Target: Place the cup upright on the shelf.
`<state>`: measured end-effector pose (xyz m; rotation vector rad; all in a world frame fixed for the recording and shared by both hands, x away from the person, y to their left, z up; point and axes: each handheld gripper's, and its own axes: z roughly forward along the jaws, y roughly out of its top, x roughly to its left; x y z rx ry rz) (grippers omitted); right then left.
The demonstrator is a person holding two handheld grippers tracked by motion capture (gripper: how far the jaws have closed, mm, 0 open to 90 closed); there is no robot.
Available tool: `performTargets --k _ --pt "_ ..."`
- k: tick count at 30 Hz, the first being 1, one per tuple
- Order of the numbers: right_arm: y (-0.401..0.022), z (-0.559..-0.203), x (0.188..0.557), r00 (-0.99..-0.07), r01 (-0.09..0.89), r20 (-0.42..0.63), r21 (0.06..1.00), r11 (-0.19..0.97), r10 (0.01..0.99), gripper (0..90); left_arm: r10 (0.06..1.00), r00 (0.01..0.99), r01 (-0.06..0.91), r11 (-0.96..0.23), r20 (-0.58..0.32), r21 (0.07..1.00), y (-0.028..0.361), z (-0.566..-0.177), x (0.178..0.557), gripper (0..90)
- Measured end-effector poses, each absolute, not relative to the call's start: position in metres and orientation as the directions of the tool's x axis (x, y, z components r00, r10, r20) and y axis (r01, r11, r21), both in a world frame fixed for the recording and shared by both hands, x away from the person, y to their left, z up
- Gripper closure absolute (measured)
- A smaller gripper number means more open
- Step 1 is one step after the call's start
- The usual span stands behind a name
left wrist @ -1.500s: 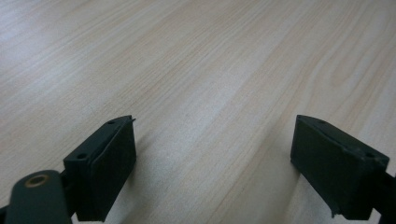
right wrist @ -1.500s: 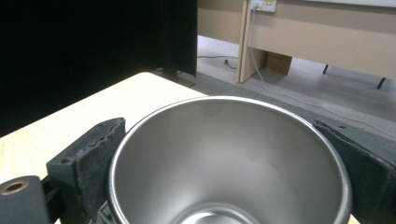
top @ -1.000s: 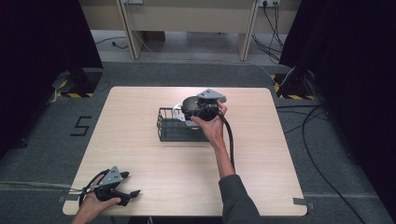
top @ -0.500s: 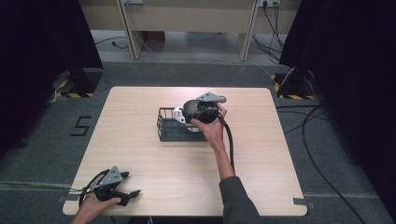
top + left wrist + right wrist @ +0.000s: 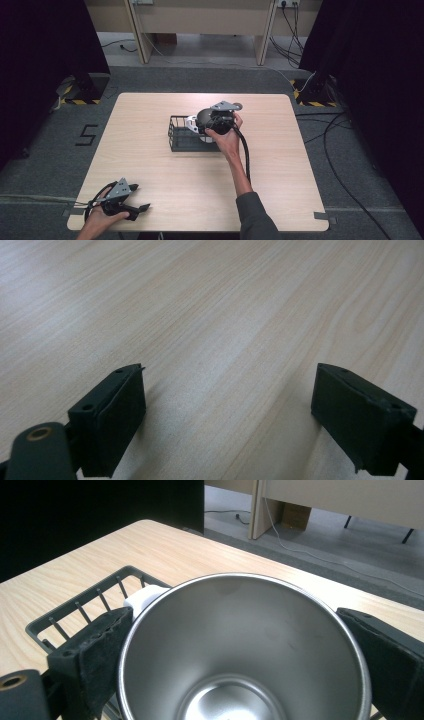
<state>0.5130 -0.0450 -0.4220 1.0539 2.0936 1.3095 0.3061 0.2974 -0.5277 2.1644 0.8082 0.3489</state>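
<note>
From the high view, our right gripper (image 5: 212, 129) holds a steel cup (image 5: 196, 123) over the wire basket (image 5: 176, 141); our left gripper (image 5: 131, 210) rests on the bench (image 5: 150, 165), fingers apart. In the right gripper view, fingers (image 5: 100, 645) clamp the cup's rim. Next, we judge, comes lifting it clear or lowering and releasing.

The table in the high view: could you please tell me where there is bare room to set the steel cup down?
The table is bare left of the wire basket, along its right side, and across the near middle between the left gripper and the right forearm. It is crowded at the basket, where the right gripper holds the steel cup.
</note>
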Motion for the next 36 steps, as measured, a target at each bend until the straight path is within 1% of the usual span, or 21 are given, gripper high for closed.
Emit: performTargets --k 4,11,12,13,14,15,17,18,20,22,24,25,27,28,36 --pt "-0.044 -0.420 0.513 -0.610 0.351 -0.007 0.894 0.278 0.792 5.6 0.650 0.760 0.435 -0.491 -0.015 0.755 0.297 -0.528 0.306 13.6" --pt "-0.044 -0.416 0.511 -0.594 0.322 -0.021 0.910 0.261 0.804 4.3 0.650 0.760 0.435 -0.491 -0.015 0.755 0.297 -0.528 0.306 13.6" --pt "-0.044 -0.415 0.510 -0.596 0.313 -0.014 0.917 0.248 0.803 5.4 0.650 0.760 0.435 -0.491 -0.015 0.755 0.297 -0.528 0.306 13.6" --pt "-0.044 -0.411 0.509 -0.597 0.302 -0.005 0.925 0.231 0.802 8.9 0.651 0.759 0.435 -0.489 -0.017 0.756 0.297 -0.528 0.306 13.6" --pt "-0.045 -0.409 0.508 -0.596 0.294 -0.003 0.930 0.222 0.803 15.8 0.651 0.759 0.435 -0.490 -0.016 0.756 0.297 -0.528 0.306 13.6" --pt "-0.046 -0.405 0.507 -0.595 0.289 -0.003 0.932 0.217 0.804 19.4 0.651 0.759 0.435 -0.490 -0.015 0.756 0.297 -0.528 0.306 13.6" --pt "-0.047 -0.401 0.506 -0.589 0.290 -0.004 0.932 0.216 0.808 10.0 0.651 0.759 0.435 -0.489 -0.016 0.756 0.297 -0.528 0.306 13.6" --pt "-0.048 -0.399 0.505 -0.589 0.290 0.000 0.933 0.212 0.808 9.9 0.651 0.759 0.435 -0.489 -0.016 0.756 0.297 -0.528 0.306 13.6" --pt "-0.050 -0.398 0.504 -0.592 0.291 0.009 0.935 0.203 0.806 17.5 0.651 0.759 0.435 -0.489 -0.016 0.756 0.297 -0.528 0.306 13.6" --pt "-0.053 -0.397 0.503 -0.594 0.293 0.019 0.936 0.193 0.804 12.4 0.651 0.759 0.435 -0.490 -0.015 0.756 0.297 -0.528 0.306 13.6" --pt "-0.054 -0.395 0.501 -0.594 0.286 0.021 0.940 0.187 0.804 16.4 0.651 0.759 0.435 -0.490 -0.016 0.756 0.297 -0.528 0.306 13.6" --pt "-0.055 -0.394 0.499 -0.595 0.288 0.025 0.940 0.184 0.803 14.4 0.651 0.759 0.435 -0.490 -0.015 0.756 0.297 -0.528 0.306 13.6" --pt "-0.056 -0.392 0.496 -0.598 0.281 0.019 0.941 0.187 0.801 15.7 0.650 0.759 0.435 -0.490 -0.015 0.756 0.297 -0.528 0.306 13.6" --pt "-0.057 -0.390 0.494 -0.601 0.278 0.019 0.942 0.187 0.799 14.4 0.651 0.759 0.435 -0.490 -0.015 0.756 0.297 -0.528 0.306 13.6" --pt "-0.068 -0.384 0.474 -0.630 0.246 -0.001 0.949 0.200 0.777 15.0 0.651 0.759 0.435 -0.489 -0.017 0.756 0.297 -0.528 0.306 13.6"
